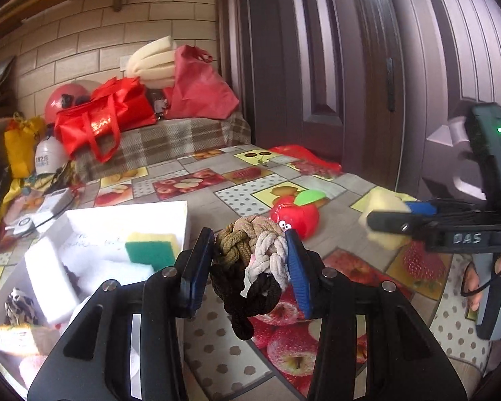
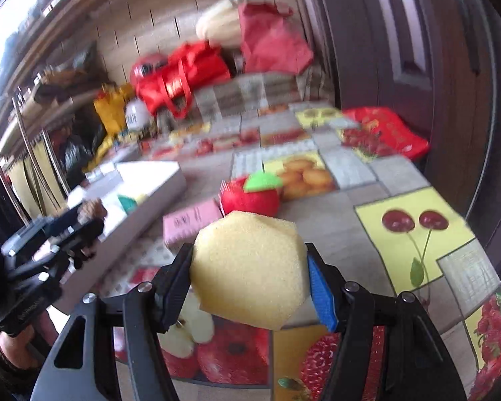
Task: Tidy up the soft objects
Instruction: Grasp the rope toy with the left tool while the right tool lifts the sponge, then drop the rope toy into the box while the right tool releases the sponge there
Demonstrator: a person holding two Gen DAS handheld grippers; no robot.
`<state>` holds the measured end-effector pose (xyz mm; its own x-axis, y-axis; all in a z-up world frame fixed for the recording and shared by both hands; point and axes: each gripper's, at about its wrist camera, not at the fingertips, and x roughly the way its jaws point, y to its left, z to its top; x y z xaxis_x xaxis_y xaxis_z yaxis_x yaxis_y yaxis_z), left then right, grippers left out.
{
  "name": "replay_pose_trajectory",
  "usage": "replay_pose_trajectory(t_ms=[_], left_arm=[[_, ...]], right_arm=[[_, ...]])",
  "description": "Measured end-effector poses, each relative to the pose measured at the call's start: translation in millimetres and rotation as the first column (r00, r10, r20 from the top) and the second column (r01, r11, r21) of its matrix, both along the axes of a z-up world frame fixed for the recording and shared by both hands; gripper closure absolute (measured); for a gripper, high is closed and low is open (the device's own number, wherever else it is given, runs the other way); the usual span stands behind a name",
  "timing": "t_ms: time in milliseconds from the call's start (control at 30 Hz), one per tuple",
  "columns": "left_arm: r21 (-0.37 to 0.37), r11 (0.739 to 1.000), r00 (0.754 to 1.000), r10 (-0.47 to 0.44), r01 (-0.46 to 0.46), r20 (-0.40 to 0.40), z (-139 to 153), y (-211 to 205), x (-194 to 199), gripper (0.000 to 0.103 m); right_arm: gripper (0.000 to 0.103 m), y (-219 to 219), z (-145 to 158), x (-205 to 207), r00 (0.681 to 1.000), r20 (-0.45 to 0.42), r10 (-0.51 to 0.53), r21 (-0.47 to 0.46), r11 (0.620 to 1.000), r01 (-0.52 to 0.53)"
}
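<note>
Left wrist view shows your left gripper (image 1: pixel 250 264) clamping the braided rope knot (image 1: pixel 254 254) centre-frame and your right gripper (image 2: pixel 250 277) squeezing the yellow sponge (image 2: pixel 250 267), while the white box (image 1: pixel 123 224) at left holds one green-and-yellow sponge (image 1: pixel 150 247) and the red apple toy (image 1: pixel 295 215) waits on the table (image 1: pixel 217 351).

The right gripper (image 1: pixel 389 222), seen from the left, bears white letters "DAS" on its black body; other print is illegible.
</note>
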<state>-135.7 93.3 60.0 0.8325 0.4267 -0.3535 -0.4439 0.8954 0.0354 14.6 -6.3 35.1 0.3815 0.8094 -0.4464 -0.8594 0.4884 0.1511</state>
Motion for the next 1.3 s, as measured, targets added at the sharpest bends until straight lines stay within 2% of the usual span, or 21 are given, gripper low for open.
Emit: replay_pose_trajectory(t_ms=[133,267,367,867,1100,1300], left_arm=[[-0.009,1.0,1.0,0.012,-0.012,0.009,0.7,1.7,-7.7,0.061],[-0.002,1.0,1.0,0.018,-0.018,0.016,0.7,0.1,-16.6,0.061],[-0.012,0.999,0.999,0.03,-0.03,0.026,0.9,1.8,-24.0,0.061],[-0.019,0.995,0.995,0.096,-0.095,0.04,-0.5,16.0,-59.0,0.061],[-0.019,0.984,0.982,0.181,-0.18,0.048,-1.2,35.8,-85.4,0.06],[-0.024,0.963,0.961,0.269,-0.268,0.06,-3.3,57.4,-114.4,0.06]], right_arm=[[0.039,-3.9,8.8,-20.8,0.993,0.112,-0.024,0.09,0.996,0.014],[0.039,3.6,13.5,-39.1,0.977,0.21,-0.023,0.099,0.995,0.002],[0.039,8.3,15.3,-47.4,0.969,0.248,-0.014,0.09,0.996,-0.008],[0.039,23.8,14.4,-71.3,0.967,0.256,0.012,0.097,0.995,-0.038],[0.039,42.5,12.6,-85.9,0.962,0.266,0.056,0.082,0.993,-0.08],[0.039,59.7,10.2,-96.0,0.962,0.258,0.09,0.063,0.992,-0.11]])
